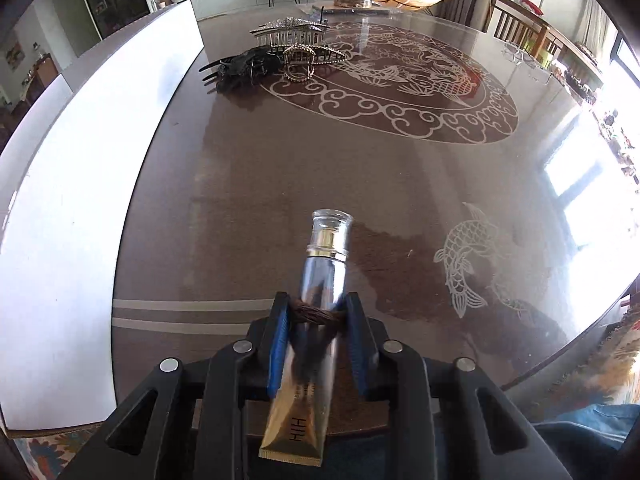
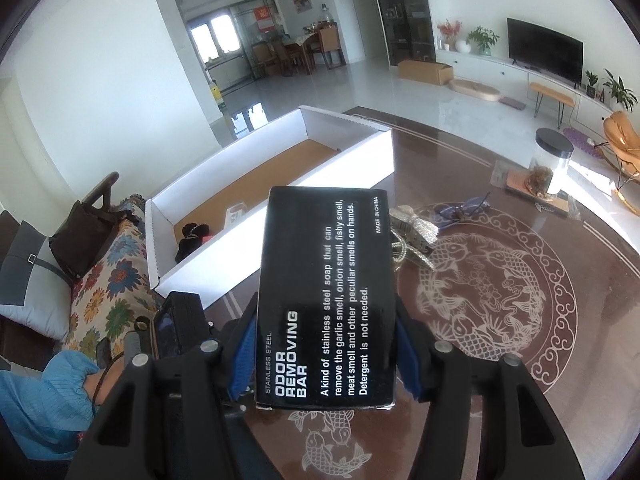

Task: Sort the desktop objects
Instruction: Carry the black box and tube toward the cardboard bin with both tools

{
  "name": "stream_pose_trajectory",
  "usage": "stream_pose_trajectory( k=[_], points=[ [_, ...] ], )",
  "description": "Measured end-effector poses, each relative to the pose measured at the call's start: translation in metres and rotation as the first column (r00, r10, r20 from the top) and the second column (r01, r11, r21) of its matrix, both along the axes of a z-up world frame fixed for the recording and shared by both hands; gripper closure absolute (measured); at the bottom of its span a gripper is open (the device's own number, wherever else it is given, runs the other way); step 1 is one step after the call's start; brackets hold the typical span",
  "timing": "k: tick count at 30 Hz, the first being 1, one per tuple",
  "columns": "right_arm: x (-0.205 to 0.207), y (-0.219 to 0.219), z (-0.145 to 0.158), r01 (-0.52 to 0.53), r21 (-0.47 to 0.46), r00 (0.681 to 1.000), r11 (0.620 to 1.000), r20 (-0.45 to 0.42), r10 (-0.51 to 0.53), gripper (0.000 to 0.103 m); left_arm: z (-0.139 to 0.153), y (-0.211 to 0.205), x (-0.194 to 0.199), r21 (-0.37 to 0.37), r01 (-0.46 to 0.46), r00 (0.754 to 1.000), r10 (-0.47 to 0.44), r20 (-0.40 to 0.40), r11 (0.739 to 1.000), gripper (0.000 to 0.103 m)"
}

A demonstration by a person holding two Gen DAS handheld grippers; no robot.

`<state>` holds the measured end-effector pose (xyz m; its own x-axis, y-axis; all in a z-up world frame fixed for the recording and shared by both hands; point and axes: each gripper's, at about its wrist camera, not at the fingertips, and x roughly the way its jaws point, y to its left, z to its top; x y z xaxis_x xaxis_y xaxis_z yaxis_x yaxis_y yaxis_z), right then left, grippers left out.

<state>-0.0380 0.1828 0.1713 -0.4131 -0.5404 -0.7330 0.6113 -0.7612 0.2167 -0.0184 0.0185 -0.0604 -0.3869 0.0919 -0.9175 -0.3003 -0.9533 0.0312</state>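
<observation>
Glass-topped table [image 1: 280, 168]: left gripper [image 1: 316, 312] clenched on silver tube [image 1: 320, 292], right gripper [image 2: 326, 344] on black box [image 2: 326, 292].

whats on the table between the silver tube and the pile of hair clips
Nothing: in the left wrist view, bare patterned tabletop runs from the silver tube to the hair clips.

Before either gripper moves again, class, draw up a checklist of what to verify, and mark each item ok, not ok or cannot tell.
1. Right gripper clamps the black box: ok.
2. Silver tube lies between the left gripper fingers: ok.
3. Left pads press firmly on the tube: cannot tell.
4. White cardboard box is open with free floor: ok.
5. Hair clips are already sorted: not ok, on the table.
</observation>
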Motion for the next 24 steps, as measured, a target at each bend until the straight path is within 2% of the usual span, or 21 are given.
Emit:
stream_pose_trajectory(
  k=[2,7,11,15,19,21,24],
  points=[
    [0.0,0.004,0.0,0.004,0.007,1.0,1.0,0.004,-0.004,0.044,0.013,-0.004,0.004,0.009,-0.021,0.998,0.022,-0.065,1.0,0.076],
    [-0.005,0.005,-0.002,0.009,0.024,1.0,1.0,0.005,-0.009,0.044,0.067,-0.029,0.014,0.156,-0.071,0.984,0.095,-0.149,0.985,0.076],
    [-0.019,-0.018,0.004,-0.01,0.039,1.0,0.999,-0.012,0.011,0.044,0.124,-0.07,0.022,0.272,-0.116,0.951,0.185,-0.246,0.955,0.076],
    [-0.034,-0.069,0.019,-0.073,0.047,0.996,0.996,-0.055,0.076,0.044,0.165,-0.132,0.026,0.332,-0.188,0.909,0.292,-0.298,0.924,0.076],
    [-0.05,-0.138,0.03,-0.151,0.031,0.985,0.988,-0.078,0.153,0.044,0.181,-0.199,0.016,0.355,-0.29,0.871,0.399,-0.286,0.889,0.076],
    [-0.059,-0.177,0.024,-0.19,0.028,0.98,0.981,-0.061,0.192,0.044,0.175,-0.23,0.002,0.374,-0.338,0.862,0.444,-0.245,0.864,0.076],
    [-0.073,-0.232,-0.001,-0.237,0.043,0.971,0.971,-0.002,0.237,0.044,0.155,-0.267,-0.025,0.361,-0.414,0.855,0.493,-0.162,0.836,0.076]
  ],
)
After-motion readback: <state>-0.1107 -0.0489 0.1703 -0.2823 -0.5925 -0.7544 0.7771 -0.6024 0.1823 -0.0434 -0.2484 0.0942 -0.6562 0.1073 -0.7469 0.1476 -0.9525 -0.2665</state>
